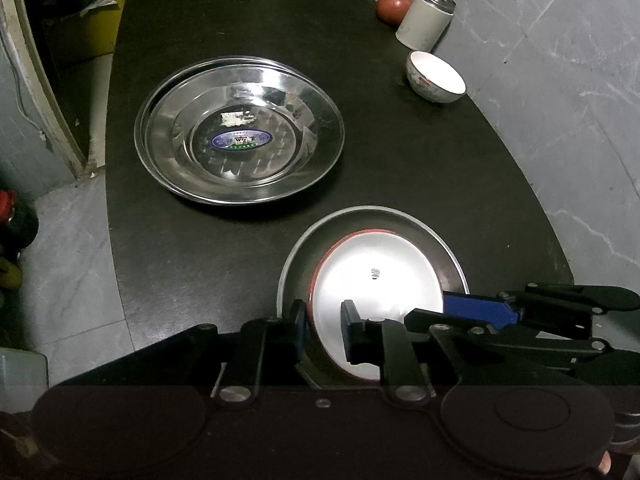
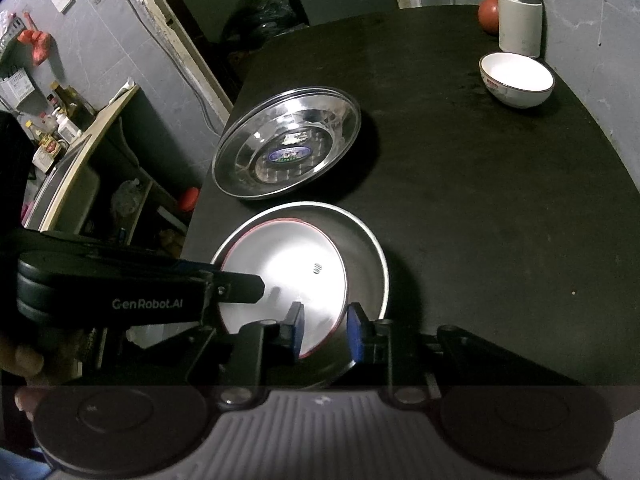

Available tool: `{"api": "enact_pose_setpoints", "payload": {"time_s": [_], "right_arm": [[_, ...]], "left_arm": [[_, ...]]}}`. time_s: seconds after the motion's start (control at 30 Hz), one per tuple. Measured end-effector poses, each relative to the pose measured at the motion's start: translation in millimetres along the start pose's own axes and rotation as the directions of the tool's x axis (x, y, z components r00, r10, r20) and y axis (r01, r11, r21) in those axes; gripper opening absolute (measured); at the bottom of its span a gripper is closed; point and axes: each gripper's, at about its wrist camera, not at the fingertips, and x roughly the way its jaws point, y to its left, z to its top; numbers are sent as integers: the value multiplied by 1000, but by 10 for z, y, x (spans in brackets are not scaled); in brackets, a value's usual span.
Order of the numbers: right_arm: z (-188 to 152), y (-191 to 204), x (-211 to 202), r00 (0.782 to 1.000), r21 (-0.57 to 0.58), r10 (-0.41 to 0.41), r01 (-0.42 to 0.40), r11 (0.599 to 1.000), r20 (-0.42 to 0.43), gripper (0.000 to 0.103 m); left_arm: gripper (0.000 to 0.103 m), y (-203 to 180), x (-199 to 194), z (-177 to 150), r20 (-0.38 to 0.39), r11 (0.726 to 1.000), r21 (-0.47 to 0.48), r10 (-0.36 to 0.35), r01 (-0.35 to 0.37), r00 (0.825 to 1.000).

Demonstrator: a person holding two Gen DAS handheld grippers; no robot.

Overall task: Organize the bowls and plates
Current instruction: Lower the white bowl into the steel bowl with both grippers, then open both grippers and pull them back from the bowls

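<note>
Steel everywhere on this dark bench (image 1: 400, 160): 2 stainless plates (image 1: 240, 130) stacked toward the far left edge, and at the near edge a wider metal plate (image 1: 372, 216) carrying a white red-rimmed plate (image 1: 376, 280).

Both tools are in on that near pair. The left hand-held gripper (image 1: 325, 330) has its jaws spread but straddling the white plate's near-left rim, 1 pad outside, 1 over the white face; not yet pressed home, by the look of it. In its own camera the right hand-held gripper (image 2: 326, 330) is also spread, its pads bracketing the near-right rim where white plate meets metal plate. Whether either pad is actually touching, I cannot tell.

So the plate lies dead ahead of both tools, right at the fingertips, rim running crosswise between the pads. Round, so no long axis to fuss over. The left looks marginally deeper onto it.

A white ceramic bowl (image 2: 516, 78) waits at the far right edge, well apart, beside a white canister (image 2: 520, 20) and a red fruit (image 2: 489, 14).

My read: lift the white plate next.
</note>
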Motion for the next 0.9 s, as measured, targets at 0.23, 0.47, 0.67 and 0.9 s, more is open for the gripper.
{"api": "enact_pose_setpoints", "payload": {"time_s": [0.23, 0.47, 0.67, 0.9], "right_arm": [[24, -11, -45, 1000, -12, -6, 6, 1000, 10, 28], [34, -6, -113, 1000, -33, -12, 13, 999, 27, 30], [40, 4, -201, 998, -58, -24, 27, 998, 55, 40], [20, -84, -354, 994, -39, -49, 52, 998, 96, 54]], "left_arm": [[29, 4, -59, -2, 31, 1000, -13, -8, 9, 999], [35, 26, -144, -19, 64, 999, -34, -24, 27, 998], [57, -4, -253, -46, 109, 999, -27, -32, 35, 994], [79, -40, -335, -25, 164, 999, -20, 48, -45, 985]]}}
